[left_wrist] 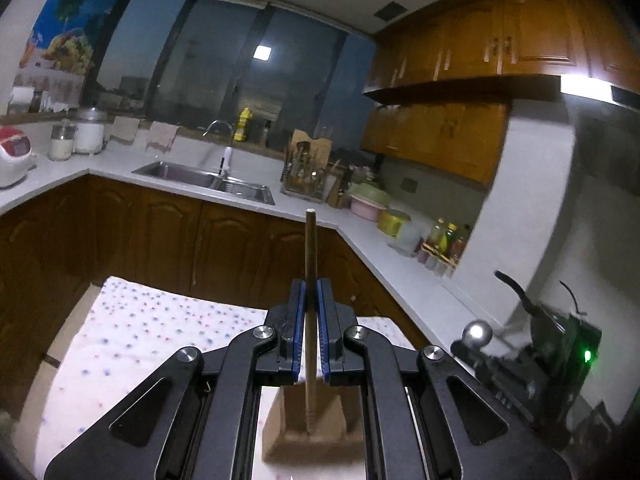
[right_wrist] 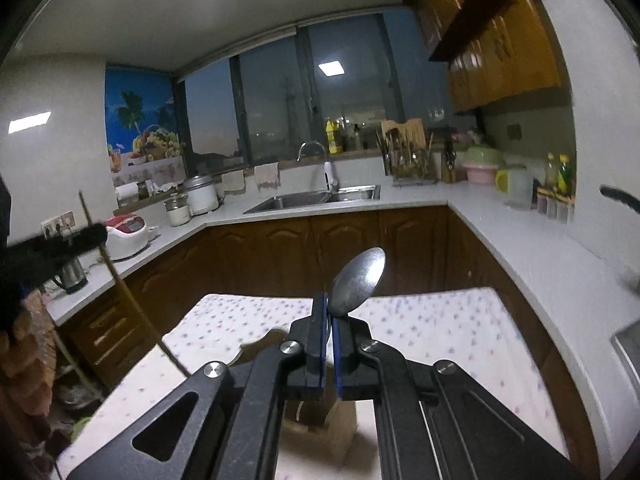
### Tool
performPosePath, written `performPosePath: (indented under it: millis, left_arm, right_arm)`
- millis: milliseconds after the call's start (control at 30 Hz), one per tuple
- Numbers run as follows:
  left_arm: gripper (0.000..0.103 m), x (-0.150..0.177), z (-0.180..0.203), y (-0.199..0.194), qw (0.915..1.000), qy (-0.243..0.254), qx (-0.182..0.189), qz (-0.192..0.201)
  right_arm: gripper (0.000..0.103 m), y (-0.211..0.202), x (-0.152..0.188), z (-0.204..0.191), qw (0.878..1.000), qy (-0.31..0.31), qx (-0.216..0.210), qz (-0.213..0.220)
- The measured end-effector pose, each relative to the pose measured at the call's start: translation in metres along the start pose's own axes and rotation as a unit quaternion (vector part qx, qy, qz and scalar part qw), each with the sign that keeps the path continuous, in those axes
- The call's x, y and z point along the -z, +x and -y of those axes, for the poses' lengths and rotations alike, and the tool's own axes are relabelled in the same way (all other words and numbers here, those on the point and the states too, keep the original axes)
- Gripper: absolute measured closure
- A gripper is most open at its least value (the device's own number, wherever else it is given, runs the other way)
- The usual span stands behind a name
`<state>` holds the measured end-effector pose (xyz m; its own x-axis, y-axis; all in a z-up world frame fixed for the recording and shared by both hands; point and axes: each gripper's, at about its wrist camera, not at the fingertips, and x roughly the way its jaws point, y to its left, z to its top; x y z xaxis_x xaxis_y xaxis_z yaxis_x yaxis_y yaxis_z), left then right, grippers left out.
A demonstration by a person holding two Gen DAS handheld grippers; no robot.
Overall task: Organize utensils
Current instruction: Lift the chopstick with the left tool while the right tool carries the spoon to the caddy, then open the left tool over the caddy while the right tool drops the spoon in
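My left gripper (left_wrist: 311, 292) is shut on a wooden chopstick (left_wrist: 310, 248) that stands upright; its lower end reaches down into a brown cardboard box (left_wrist: 312, 428) below the fingers. My right gripper (right_wrist: 330, 308) is shut on a metal spoon (right_wrist: 360, 280), bowl up and tilted right, above the same kind of brown box (right_wrist: 320, 420). Both are held over a table with a white dotted cloth (left_wrist: 132, 328). In the right wrist view the left gripper (right_wrist: 52, 248) and its chopstick (right_wrist: 116, 280) show at the left edge.
A kitchen counter (left_wrist: 392, 256) wraps around the room, with a sink (left_wrist: 208, 180), a utensil rack (left_wrist: 304, 172), bowls (left_wrist: 368, 200), spice bottles (left_wrist: 444, 244) and a rice cooker (left_wrist: 12, 156). Dark wooden cabinets (left_wrist: 224, 248) stand beyond the table.
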<state>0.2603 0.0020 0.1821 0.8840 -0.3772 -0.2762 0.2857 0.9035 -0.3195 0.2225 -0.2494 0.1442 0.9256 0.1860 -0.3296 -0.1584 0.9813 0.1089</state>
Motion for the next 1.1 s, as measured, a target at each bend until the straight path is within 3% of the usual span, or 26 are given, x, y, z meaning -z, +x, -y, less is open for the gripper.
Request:
performPosePath:
  millis: [200,500,900,933,1033,1067,1100]
  left_arm:
    - [0.098,0.038,-0.017,0.059,0.9992,-0.018,-0.016,-0.032]
    - [0.096,0.086,-0.024,0.096,0.9972,-0.017,-0.036,-0.063]
    - [0.094,0.082,-0.024,0.094,0.9964,-0.006,-0.044,-0.072]
    - [0.092,0.082,-0.024,0.094,0.996,-0.005,-0.046,-0.076]
    - [0.057,0.08,-0.025,0.085,0.9958,-0.01,-0.047,-0.078]
    - [0.046,0.08,-0.026,0.08,0.9961,-0.013,-0.049,-0.072]
    - [0.045,0.08,-0.027,0.073,0.9967,-0.014,-0.048,-0.064]
  right_arm:
    - [0.101,0.052,0.028,0.0,0.999,-0.021,0.008,-0.041]
    - [0.101,0.081,0.069,0.009,0.996,-0.018,0.005,-0.084]
    - [0.1,0.08,0.063,0.014,0.996,-0.002,-0.001,-0.086]
    - [0.097,0.079,0.062,0.014,0.996,0.0,-0.003,-0.086]
    - [0.094,0.077,0.06,0.016,0.996,0.011,-0.004,-0.085]
    - [0.086,0.073,0.059,0.016,0.997,0.013,-0.002,-0.081]
    - [0.079,0.07,0.058,0.017,0.997,0.015,0.001,-0.077]
